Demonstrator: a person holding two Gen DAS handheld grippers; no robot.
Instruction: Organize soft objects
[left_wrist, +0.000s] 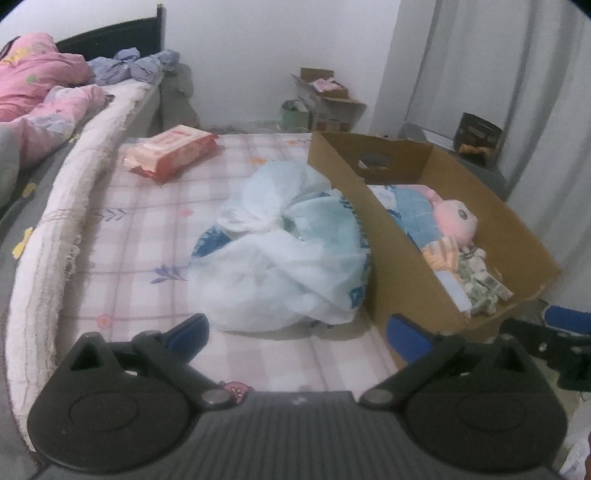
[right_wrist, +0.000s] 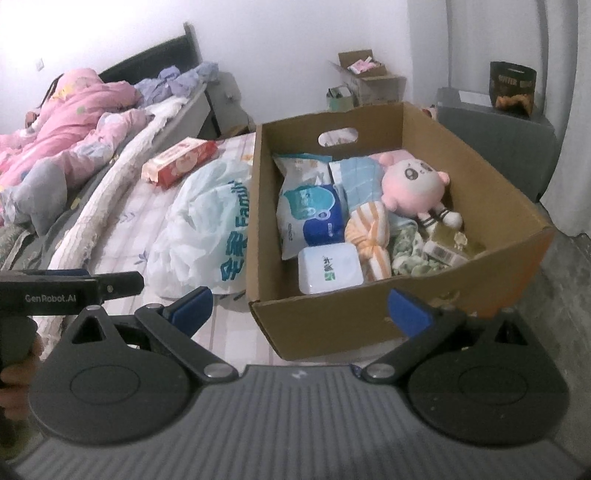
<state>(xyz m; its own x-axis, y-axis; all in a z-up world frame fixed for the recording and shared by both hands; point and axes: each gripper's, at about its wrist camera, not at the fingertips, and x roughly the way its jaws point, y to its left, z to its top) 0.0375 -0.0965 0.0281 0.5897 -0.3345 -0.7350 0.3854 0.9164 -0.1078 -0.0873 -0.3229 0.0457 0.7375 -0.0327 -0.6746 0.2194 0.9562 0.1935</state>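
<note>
A cardboard box (right_wrist: 373, 321) stands on the bed's right edge and holds a pink plush doll (right_wrist: 412, 184), tissue packs (right_wrist: 314, 210), a striped orange cloth (right_wrist: 371, 236) and a white wipes box (right_wrist: 328, 273). The same cardboard box (left_wrist: 402, 266) shows in the left wrist view, with the pink plush doll (left_wrist: 456, 221) inside. A knotted white plastic bag (left_wrist: 288, 254) lies just left of the box, also seen as the white plastic bag (right_wrist: 207, 229) in the right wrist view. My left gripper (left_wrist: 299, 332) is open just short of the bag, holding nothing. My right gripper (right_wrist: 299, 310) stands wide open before the box's near wall, with nothing between its pads.
A red wipes pack (left_wrist: 171, 151) lies farther back on the checked sheet (left_wrist: 129, 236). Pink bedding (right_wrist: 70, 122) is piled at the left. More boxes (right_wrist: 369, 81) stand by the far wall. A grey cabinet (right_wrist: 495, 140) sits right of the box.
</note>
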